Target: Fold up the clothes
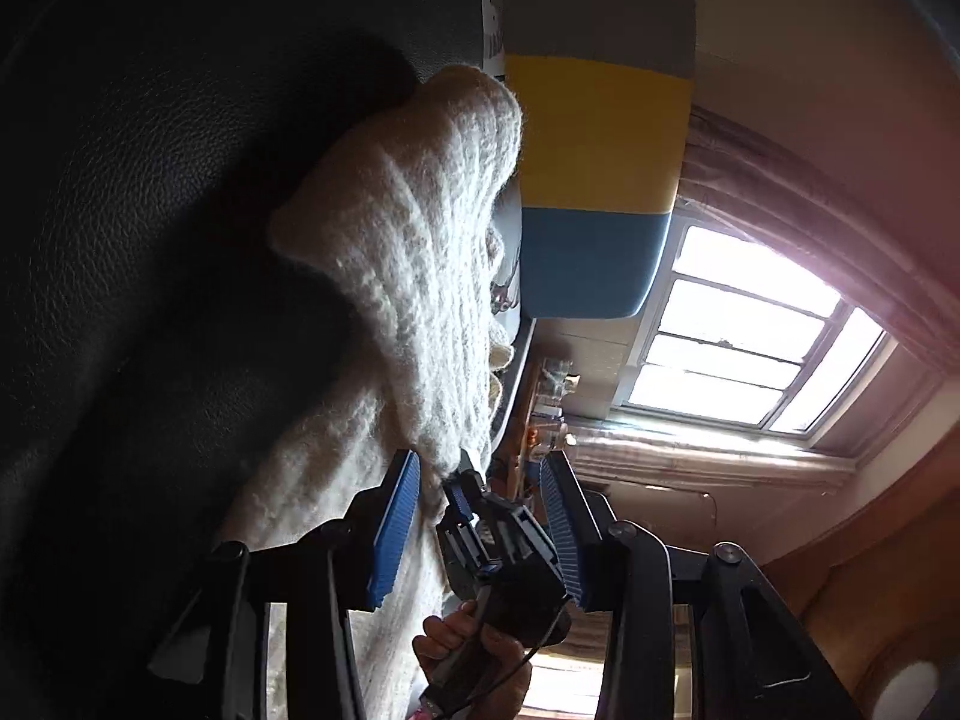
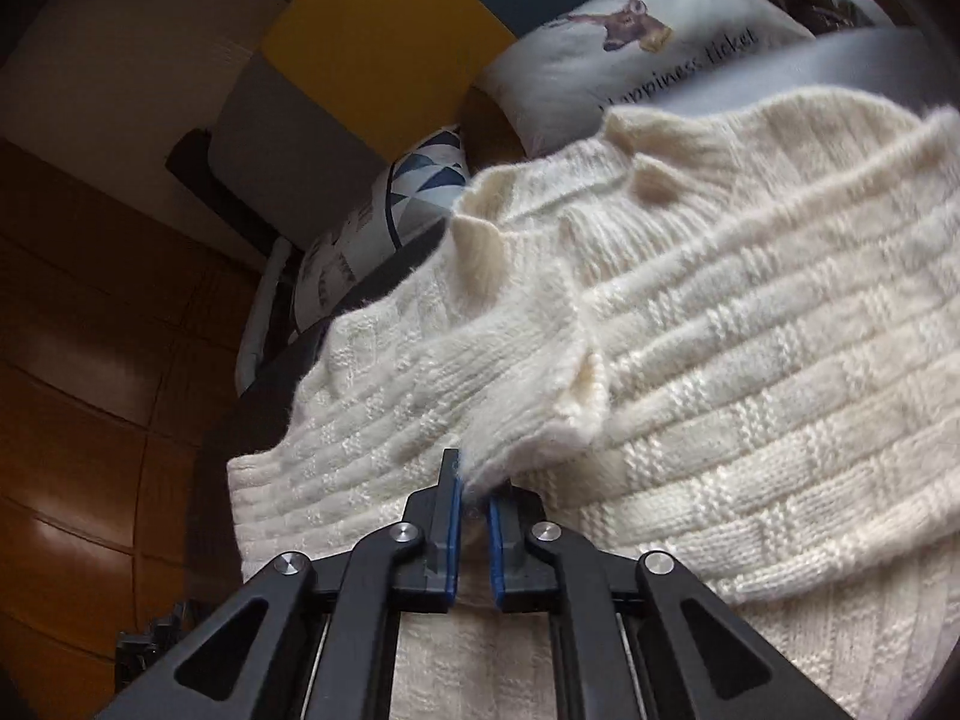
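We see a cream knitted sweater (image 2: 690,324) spread over a dark leather-like surface (image 1: 150,210), probably a sofa seat, though the left wrist view is rolled and dim, so we cannot be sure.

Right claw (image 2: 474,480): jaws nearly together, pinching the fuzzy ribbed cuff of a sleeve (image 2: 510,372). The sleeve lies folded across the sweater's body, and knit fibres show between the blue pads (image 2: 451,516). In the left wrist view we also see this claw (image 1: 462,489) from the front, tips closed on the knit, with a hand (image 1: 474,660) gripping its handle below.

Left claw (image 1: 480,480): jaws stand partly apart, with blue ribbed pads (image 1: 396,528) on either side. The left-hand pad sits just beside the sweater's edge; we cannot tell whether it touches. Nothing is clamped between them.

Behind the sweater we note a striped cushion (image 2: 384,48) in grey, yellow and blue bands, a white pillow (image 2: 630,54) printed with an animal and lettering, and a smaller pillow (image 2: 420,192) with blue triangles. A bright window (image 1: 738,330) shows in the left wrist view. Brown wood panelling (image 2: 78,390) fills the left of the right wrist view.
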